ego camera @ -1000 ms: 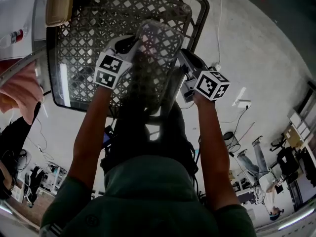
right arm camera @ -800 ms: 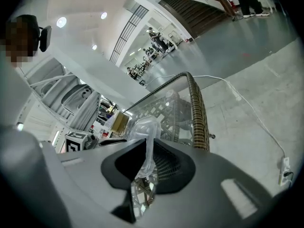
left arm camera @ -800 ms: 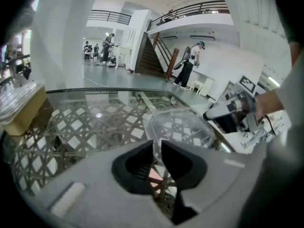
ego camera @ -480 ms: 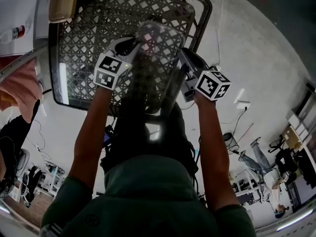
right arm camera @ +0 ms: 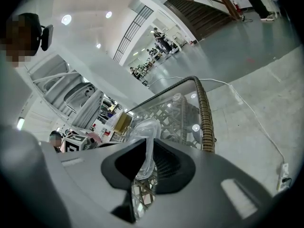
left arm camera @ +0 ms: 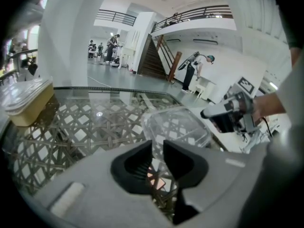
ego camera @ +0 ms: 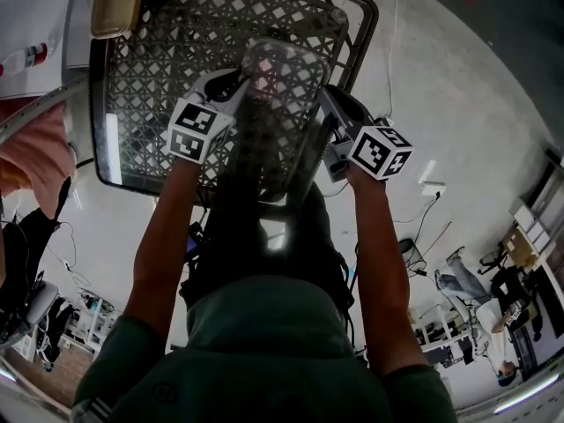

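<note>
While I hold it from both sides, the clear plastic container (ego camera: 282, 73) sits over the middle of the glass-topped wicker table (ego camera: 365, 16); I cannot tell whether its bottom touches the glass.

At the far left corner of the table stands a tan tub with a clear lid (ego camera: 115, 3), well apart from everything I hold. My left gripper (ego camera: 236, 82) is next: in the left gripper view its jaws (left arm camera: 157, 151) are nearly together, pinched on the container's near left rim (left arm camera: 178, 127). On the right, my right gripper (ego camera: 328, 104) is likewise clamped, its jaws (right arm camera: 148, 151) closed on the thin clear wall (right arm camera: 145, 129). Further right runs the table's woven edge (right arm camera: 205, 122), then bare floor with a white cable (right arm camera: 256, 122).

Against a second ago almost nothing has moved: both clamps are as they were, and the container is in the same spot. Only my left gripper's view has tipped slightly, showing the tub (left arm camera: 28, 103) more fully. I judge the two-sided hold steady.
</note>
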The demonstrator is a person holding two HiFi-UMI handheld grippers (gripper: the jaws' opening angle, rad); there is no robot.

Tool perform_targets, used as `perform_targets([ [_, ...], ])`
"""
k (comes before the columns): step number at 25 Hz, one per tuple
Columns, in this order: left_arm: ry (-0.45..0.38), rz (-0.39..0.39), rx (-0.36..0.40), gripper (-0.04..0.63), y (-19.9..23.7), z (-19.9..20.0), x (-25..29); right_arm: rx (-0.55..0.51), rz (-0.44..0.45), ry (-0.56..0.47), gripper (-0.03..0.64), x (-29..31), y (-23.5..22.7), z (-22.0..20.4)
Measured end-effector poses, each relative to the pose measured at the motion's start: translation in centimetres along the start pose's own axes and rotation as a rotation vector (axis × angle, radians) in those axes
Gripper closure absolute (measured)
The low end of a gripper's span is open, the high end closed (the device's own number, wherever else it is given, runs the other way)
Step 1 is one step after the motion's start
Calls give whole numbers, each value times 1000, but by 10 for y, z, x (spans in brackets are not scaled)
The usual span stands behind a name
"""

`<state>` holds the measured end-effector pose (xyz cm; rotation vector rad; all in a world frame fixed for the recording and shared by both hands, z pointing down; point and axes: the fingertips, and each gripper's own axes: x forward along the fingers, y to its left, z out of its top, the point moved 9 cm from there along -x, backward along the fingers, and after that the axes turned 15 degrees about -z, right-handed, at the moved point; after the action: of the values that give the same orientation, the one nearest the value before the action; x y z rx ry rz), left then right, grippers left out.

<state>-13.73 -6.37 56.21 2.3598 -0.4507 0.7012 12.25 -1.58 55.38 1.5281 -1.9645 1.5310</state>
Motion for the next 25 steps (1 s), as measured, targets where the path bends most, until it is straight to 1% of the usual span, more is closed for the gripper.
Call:
perform_targets([
  [6,-9,7,1,526,-6,7,-8,-12,4,-8,565,-6,6,5],
  [13,-28,19,26,526,-13,21,-23,-33,15,-26,565,-15,18,15],
  [25,-79,43,101,526,-35,61,-56,-70,40,-82,565,-45,47,41],
])
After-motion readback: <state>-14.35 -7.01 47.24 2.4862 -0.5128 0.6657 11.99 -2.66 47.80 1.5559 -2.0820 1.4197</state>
